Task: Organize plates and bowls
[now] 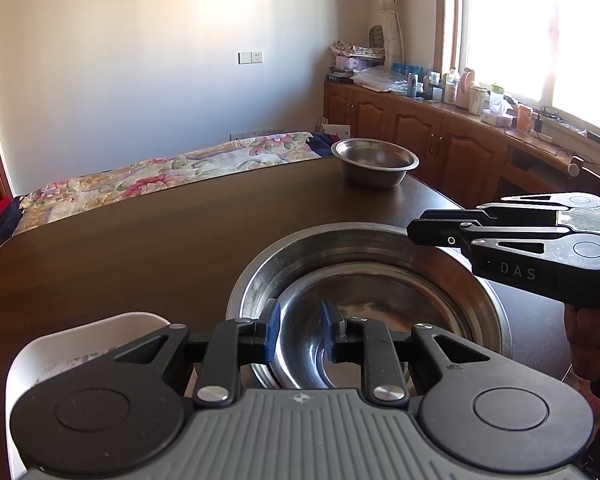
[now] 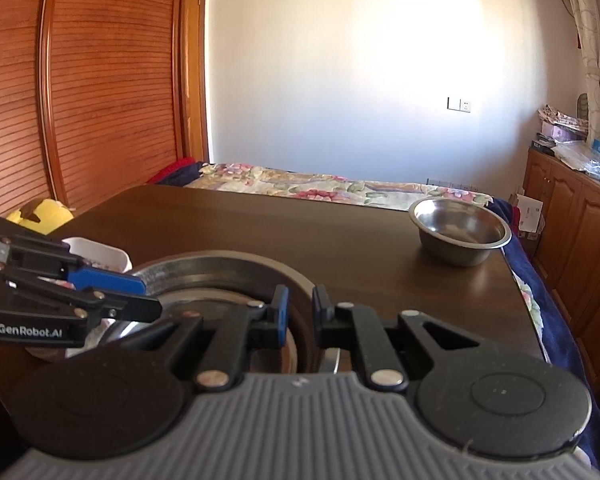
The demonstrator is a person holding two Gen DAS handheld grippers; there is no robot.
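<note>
We see a big steel basin [image 1: 496, 304] low in the middle of the left wrist picture, sitting on the dark table [image 1: 140, 240]. A smaller steel bowl [image 1: 360, 320] sits inside it, so these two are already stacked. The left gripper [image 1: 300, 330] is at the bottom of that picture. Its blue pads [image 1: 273, 332] are close together, one on each side of the inner bowl's rim. We cannot tell if they really pinch it. The right gripper [image 1: 414, 230] comes in from the right edge. Its fingers are squeezed tight on the far rim of the big basin. We think it is held from two sides so the stack stays steady and does not tip or slide. One more small steel bowl [image 1: 374, 160] stands alone at the far corner of the table, upper middle of the picture, well apart from the stack. A white dish [image 1: 80, 344] sits just beside the basin at the lower left. We think the lone bowl still needs to join the others.
</note>
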